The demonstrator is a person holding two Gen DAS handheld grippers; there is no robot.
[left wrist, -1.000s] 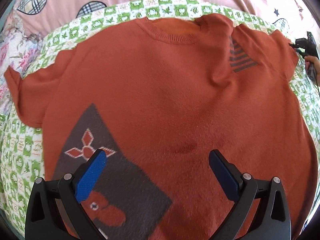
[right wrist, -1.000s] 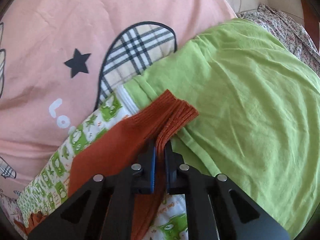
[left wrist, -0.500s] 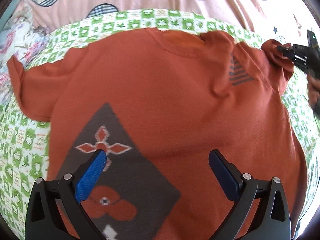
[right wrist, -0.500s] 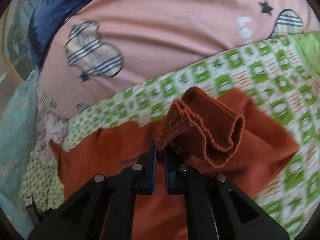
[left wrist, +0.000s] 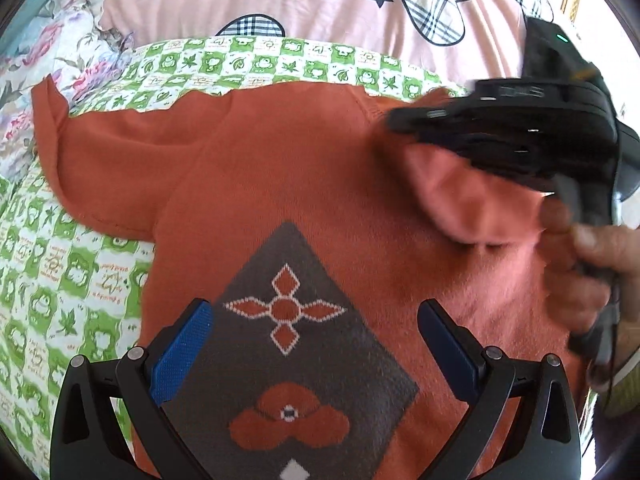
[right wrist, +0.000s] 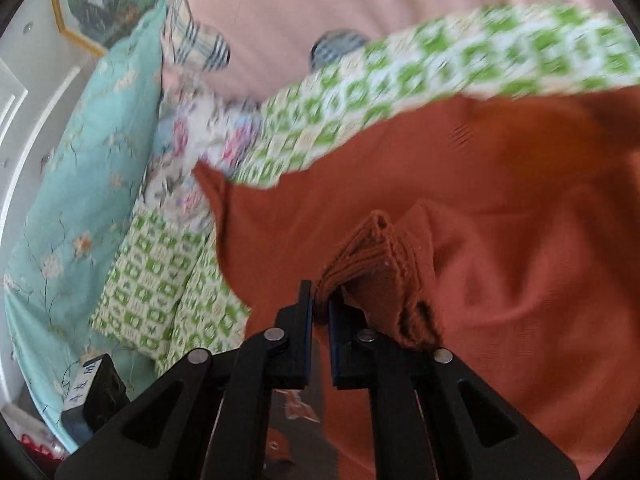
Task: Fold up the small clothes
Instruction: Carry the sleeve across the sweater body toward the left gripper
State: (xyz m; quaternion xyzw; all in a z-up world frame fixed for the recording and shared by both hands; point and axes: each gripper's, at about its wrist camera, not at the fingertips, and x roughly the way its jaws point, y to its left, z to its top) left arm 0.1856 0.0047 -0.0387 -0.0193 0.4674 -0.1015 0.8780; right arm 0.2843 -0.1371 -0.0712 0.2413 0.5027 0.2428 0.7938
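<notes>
bedding fills the background: a pink sheet (left wrist: 328, 8) with plaid hearts lies behind, and a green checked blanket (left wrist: 52, 264) is spread over the bed under your work. on that blanket the orange sweater (left wrist: 280, 184) lies face up, chest and patterned front flat, collar toward the pink sheet.

your right claw (right wrist: 320, 312) has the cuff of one sleeve (right wrist: 376, 264) bunched between its pads; the jaws are nearly shut but easing open, with the knit between them and, as far as the blurred view shows, pinched. that sleeve is carried in over the chest, so i judge the first sleeve fold nearly laid but not yet let go. your left claw (left wrist: 316, 344) hangs wide open above the lower front of the sweater, holding nothing.

left to do, by my reading: the other sleeve (left wrist: 92, 160), which lies stretched out flat toward the flowered pillow (left wrist: 40, 64), then the body folds.

for room, the far sleeve's end reaches the blanket's edge near the pillows, with soft bedding all round and nothing hard in reach. the tight spot is between your own hands: the right claw and your hand (left wrist: 592, 264) sit close beside the left claw's right finger (left wrist: 448, 348), so part them before you cross over.
</notes>
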